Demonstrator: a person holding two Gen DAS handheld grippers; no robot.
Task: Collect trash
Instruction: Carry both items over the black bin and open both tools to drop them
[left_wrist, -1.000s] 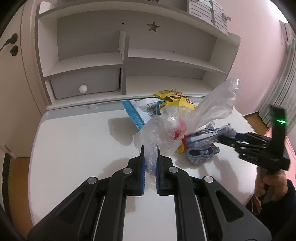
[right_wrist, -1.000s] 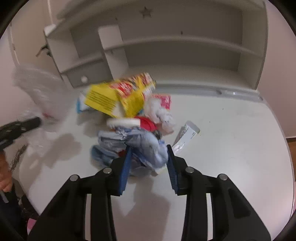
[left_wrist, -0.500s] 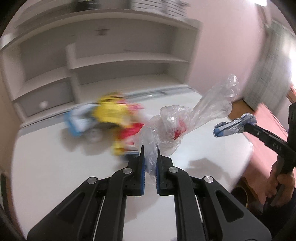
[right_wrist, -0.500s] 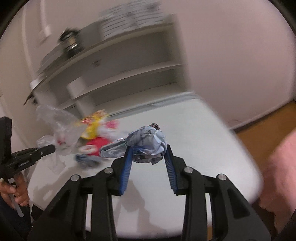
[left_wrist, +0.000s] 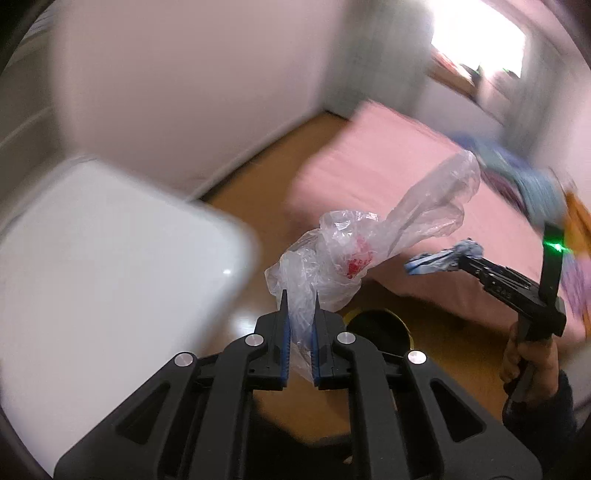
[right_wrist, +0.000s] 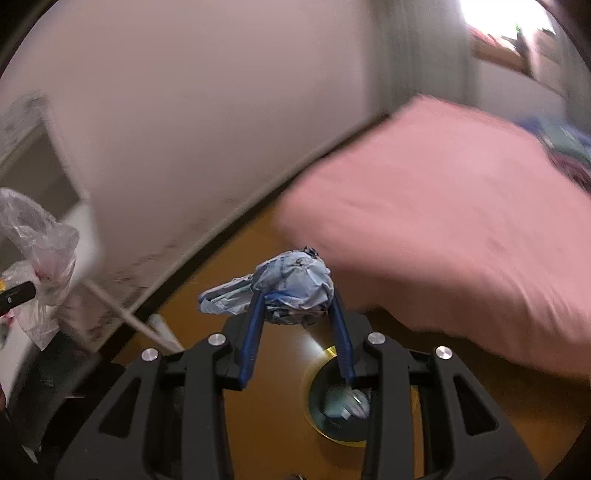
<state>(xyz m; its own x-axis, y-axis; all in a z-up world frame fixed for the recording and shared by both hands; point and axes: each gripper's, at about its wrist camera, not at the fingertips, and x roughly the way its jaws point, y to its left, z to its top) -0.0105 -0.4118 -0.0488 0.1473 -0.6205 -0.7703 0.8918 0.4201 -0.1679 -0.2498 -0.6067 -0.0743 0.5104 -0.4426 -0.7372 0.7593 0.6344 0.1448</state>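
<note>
My left gripper (left_wrist: 298, 299) is shut on a crumpled clear plastic bag (left_wrist: 354, 254) with a red print, held in the air past the white table's corner. My right gripper (right_wrist: 297, 295) is shut on a crumpled blue-grey wrapper (right_wrist: 284, 284); it shows in the left wrist view (left_wrist: 441, 258) to the right of the bag. A round yellow-rimmed bin (right_wrist: 338, 402) stands on the wooden floor below both grippers, with pale trash inside; in the left wrist view the bin (left_wrist: 376, 326) sits just behind my fingers. The bag also shows at the left of the right wrist view (right_wrist: 40, 236).
The white table's rounded corner (left_wrist: 122, 254) is at the left. A pink bed (left_wrist: 388, 177) fills the right, with clothes (left_wrist: 532, 184) piled on it. A pale wall (right_wrist: 221, 110) rises behind. A person's hand (left_wrist: 528, 365) holds the right gripper.
Both grippers have swung right, away from the table and shelves, with the bag and wrapper still held. The floor, the bed and the bin have come into view.
</note>
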